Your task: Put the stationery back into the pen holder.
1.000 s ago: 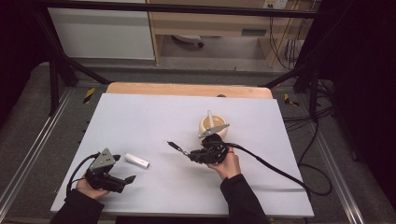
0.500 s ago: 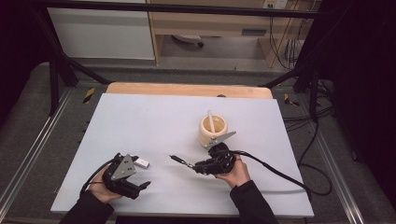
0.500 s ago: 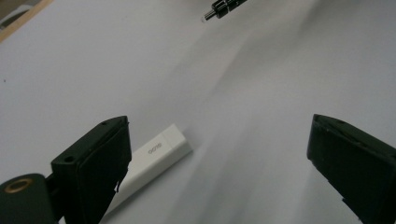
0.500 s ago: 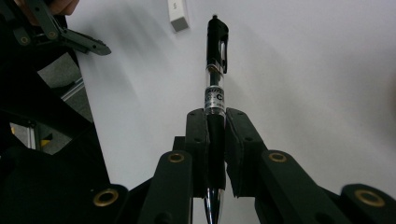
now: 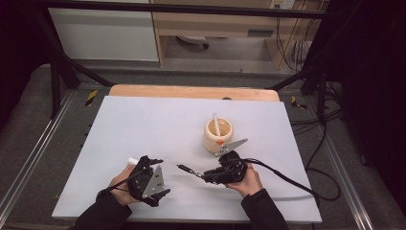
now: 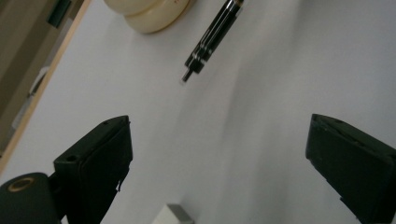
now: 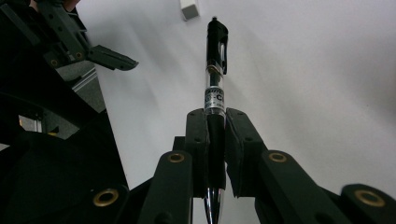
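With our right gripper we clench a black-and-clear pen by its barrel, holding it low over the white table, in front of the cream pen cup, with its clip end pointing toward our left gripper. That left claw stands released with nothing between its jaws, just above the small white cap. Judging from this, the pen is secured; picking up the cap and fitting it are left.
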{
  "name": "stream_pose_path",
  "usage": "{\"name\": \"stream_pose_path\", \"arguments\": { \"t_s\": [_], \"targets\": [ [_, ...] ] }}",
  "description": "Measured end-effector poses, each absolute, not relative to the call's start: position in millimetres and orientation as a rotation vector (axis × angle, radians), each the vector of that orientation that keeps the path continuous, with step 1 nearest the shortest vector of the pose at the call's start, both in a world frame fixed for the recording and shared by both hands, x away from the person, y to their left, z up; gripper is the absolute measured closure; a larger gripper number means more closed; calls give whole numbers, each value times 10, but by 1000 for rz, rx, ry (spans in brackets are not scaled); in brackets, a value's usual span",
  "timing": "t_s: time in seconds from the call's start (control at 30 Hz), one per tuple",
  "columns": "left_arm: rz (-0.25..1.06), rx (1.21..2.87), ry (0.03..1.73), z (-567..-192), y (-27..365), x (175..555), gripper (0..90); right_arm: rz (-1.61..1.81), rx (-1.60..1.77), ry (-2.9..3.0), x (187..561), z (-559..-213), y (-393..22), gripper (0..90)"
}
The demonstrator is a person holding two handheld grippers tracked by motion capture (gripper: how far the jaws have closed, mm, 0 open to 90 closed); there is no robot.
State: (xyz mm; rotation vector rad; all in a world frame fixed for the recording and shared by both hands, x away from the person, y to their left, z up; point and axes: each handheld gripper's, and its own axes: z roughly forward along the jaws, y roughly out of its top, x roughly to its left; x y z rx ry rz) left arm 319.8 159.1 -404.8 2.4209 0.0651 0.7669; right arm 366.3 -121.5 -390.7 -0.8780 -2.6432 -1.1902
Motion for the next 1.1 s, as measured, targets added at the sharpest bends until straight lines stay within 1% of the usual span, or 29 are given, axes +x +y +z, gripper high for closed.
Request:
{"name": "stream_pose_path", "arguments": {
  "t_s": [0.2,0.37,0.6,0.87,1.1],
  "targets": [
    [858,2446,-71,-4007,1407,3182,112,-1180,-854,-2638,3655,-3913,-1203,804],
    [945,2446,-185,-4041,1279,3160,169,-1153,-855,-2642,3666,-3920,-1181,805],
    [1012,2435,-263,-4105,1139,3163,248,-1137,-834,-2654,3683,-3875,-1118,805],
    [1117,2415,-369,-4183,1016,3135,381,-1117,-852,-2663,3706,-3836,-1028,804],
    [1201,2385,-447,-4242,957,3098,558,-1114,-864,-2665,3712,-3830,-985,804]
  ]
}}
